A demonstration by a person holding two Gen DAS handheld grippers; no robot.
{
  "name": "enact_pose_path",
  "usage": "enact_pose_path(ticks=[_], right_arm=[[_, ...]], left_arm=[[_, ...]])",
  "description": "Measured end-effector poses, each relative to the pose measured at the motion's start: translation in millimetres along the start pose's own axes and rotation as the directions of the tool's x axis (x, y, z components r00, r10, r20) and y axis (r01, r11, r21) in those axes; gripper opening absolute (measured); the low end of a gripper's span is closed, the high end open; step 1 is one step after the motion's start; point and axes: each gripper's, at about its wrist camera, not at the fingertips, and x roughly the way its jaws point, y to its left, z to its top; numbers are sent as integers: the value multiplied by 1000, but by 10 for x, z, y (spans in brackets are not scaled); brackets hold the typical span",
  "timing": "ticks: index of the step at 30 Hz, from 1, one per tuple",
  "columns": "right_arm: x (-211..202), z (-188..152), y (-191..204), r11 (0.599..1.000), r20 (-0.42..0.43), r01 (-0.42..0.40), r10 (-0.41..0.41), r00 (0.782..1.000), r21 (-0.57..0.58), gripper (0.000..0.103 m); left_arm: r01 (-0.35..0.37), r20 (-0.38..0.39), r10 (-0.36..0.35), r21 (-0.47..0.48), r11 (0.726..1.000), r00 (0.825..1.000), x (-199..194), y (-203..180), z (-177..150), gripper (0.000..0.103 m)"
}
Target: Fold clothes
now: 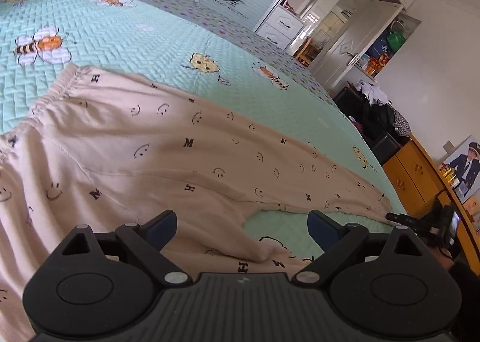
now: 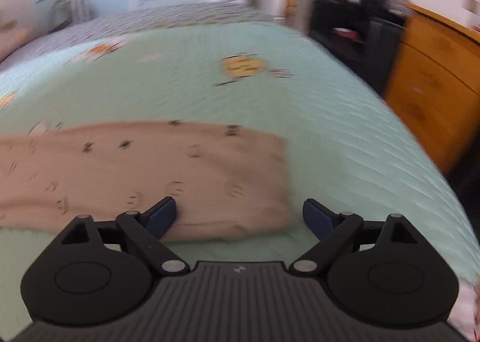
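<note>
1. Left gripper (image 1: 241,226): fingers spread wide, holding nothing, poised over the crotch of the beige trousers (image 1: 144,156).
2. Right gripper (image 2: 238,216): fingers wide apart, empty, hovering over the trouser leg's hem; blurred.
3. Soft fleecy cloth, smiley-printed, elastic waistband far left, flat on quilted mint bedspread (image 1: 126,39).

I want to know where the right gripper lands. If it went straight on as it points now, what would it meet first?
Probably the cuff end of the pink trousers, which lies between the open fingers of the right gripper. The picture is blurred, so depth is uncertain.
</note>
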Motion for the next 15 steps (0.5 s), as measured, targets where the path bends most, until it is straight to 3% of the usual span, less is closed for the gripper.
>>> enact_pose_path(ticks=[4, 7, 10, 15], right_arm=[[-112, -35, 530, 989, 43, -129, 132, 990, -70, 91], [125, -21, 949, 973, -44, -215, 212, 976, -79, 91], [121, -160, 1092, 971, -67, -176, 167, 984, -164, 91], [-218, -256, 956, 988, -81, -118, 110, 991, -99, 91]], left_arm=[[11, -7, -11, 12, 1000, 1000, 10, -63, -38, 94], [8, -6, -8, 57, 998, 1000, -35, -152, -79, 94], [-12, 15, 11, 70, 997, 1000, -148, -90, -80, 94], [-18, 16, 18, -26, 1000, 1000, -173, 169, -45, 94]])
